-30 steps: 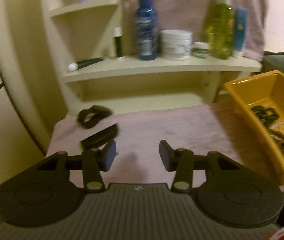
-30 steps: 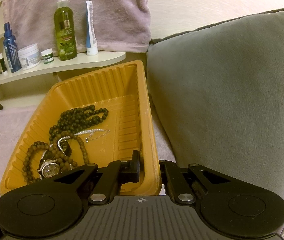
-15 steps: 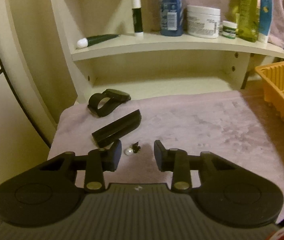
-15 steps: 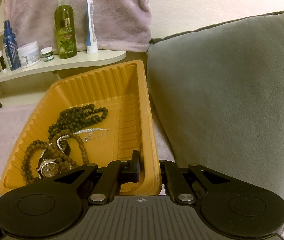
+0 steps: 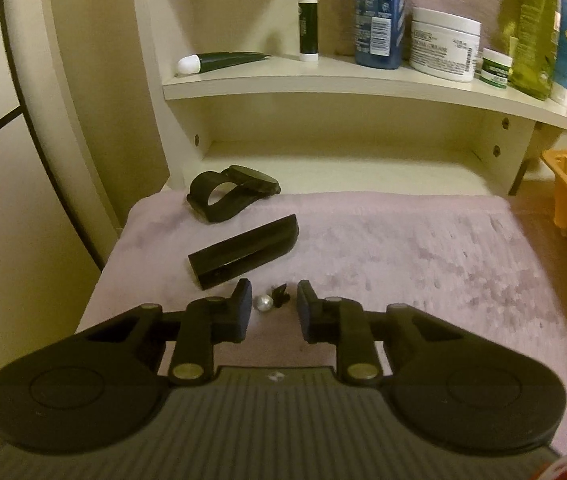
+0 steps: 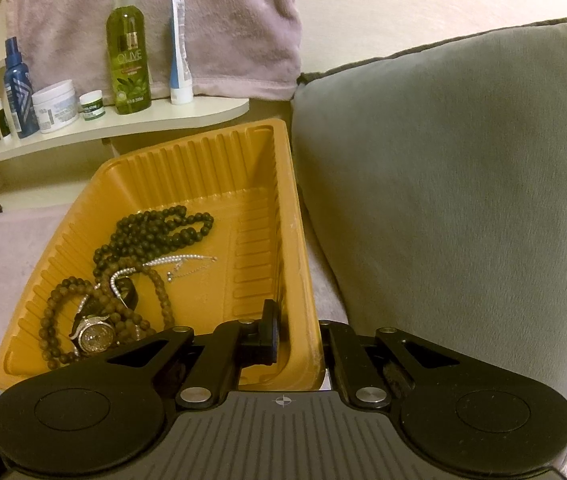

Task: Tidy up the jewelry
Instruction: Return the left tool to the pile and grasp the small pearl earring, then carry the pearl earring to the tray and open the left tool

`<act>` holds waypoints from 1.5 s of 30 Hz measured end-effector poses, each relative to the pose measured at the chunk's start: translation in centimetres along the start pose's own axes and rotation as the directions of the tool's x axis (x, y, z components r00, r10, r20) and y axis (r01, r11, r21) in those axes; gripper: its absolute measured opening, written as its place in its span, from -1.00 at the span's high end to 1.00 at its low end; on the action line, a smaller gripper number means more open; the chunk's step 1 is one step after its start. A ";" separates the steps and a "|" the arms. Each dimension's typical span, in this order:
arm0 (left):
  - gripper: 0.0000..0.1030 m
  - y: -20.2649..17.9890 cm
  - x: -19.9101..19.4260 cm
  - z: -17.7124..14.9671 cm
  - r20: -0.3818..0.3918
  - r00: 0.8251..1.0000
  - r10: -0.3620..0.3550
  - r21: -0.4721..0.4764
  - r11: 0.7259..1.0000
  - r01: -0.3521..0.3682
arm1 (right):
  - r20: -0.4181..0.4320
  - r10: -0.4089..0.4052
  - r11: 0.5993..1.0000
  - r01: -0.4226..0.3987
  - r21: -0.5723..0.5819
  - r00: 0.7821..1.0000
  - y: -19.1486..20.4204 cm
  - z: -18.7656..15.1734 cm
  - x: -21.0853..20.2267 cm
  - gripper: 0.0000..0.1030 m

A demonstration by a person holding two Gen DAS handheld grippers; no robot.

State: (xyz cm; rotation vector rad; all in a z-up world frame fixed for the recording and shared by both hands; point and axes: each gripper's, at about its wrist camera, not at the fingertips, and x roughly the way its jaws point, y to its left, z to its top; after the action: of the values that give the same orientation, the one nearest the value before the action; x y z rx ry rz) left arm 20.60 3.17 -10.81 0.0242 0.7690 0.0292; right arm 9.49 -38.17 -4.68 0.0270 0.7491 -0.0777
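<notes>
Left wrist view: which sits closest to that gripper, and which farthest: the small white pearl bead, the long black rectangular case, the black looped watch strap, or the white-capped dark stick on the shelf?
1. Small white pearl bead: between the left gripper's fingertips, untouched.
2. Long black rectangular case: just beyond, left.
3. Black looped watch strap: at the pink towel's far edge.
4. White-capped dark stick: upright on the shelf.

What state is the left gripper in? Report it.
Open. The left gripper has just been closing around the pearl, but gaps remain beside both pads.
</notes>
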 end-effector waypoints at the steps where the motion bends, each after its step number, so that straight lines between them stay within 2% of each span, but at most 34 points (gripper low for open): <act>1: 0.63 0.0 0.1 0.0 -0.001 1.000 0.004 -0.009 1.000 -0.004 | 0.001 0.000 1.000 0.000 0.000 1.000 0.0 0.0 0.0 0.88; 7: 0.69 -0.1 0.1 0.1 0.008 1.000 0.019 -0.023 1.000 -0.018 | 0.000 0.000 1.000 0.000 0.000 1.000 0.0 0.0 0.0 0.88; 18: 0.69 -1.9 -2.2 0.2 0.032 0.998 -0.050 0.008 0.999 0.050 | 0.000 0.001 1.000 -0.001 0.000 1.000 0.0 0.0 0.0 0.87; 25: 0.69 -3.8 -3.8 0.9 0.055 0.991 -0.123 0.030 0.992 0.122 | 0.000 0.001 1.000 -0.001 0.000 1.000 0.0 0.0 0.0 0.88; 30: 0.69 -5.4 -5.3 1.5 0.073 0.972 -0.223 0.050 0.974 0.220 | 0.000 0.000 1.000 0.000 0.000 1.000 0.0 0.0 0.0 0.88; 35: 0.69 -7.7 -7.2 1.9 0.087 0.938 -0.337 0.102 0.939 0.328 | 0.001 0.001 1.000 -0.001 0.000 1.000 -0.1 0.0 0.0 0.88; 40: 0.69 -11.0 -9.4 1.8 0.077 0.871 -0.485 0.167 0.868 0.468 | 0.001 0.001 1.000 -0.001 0.000 1.000 0.0 0.1 -0.1 0.88; 45: 0.69 -14.2 -11.0 1.4 0.049 0.816 -0.576 0.227 0.802 0.553 | 0.002 0.002 1.000 -0.002 0.000 1.000 0.1 0.1 -0.1 0.88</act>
State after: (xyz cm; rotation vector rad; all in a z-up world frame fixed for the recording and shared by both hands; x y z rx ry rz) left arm 13.92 -11.47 -2.63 -0.0119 0.6341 -0.6233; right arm 9.50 -38.08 -4.49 0.0281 0.7470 -0.0758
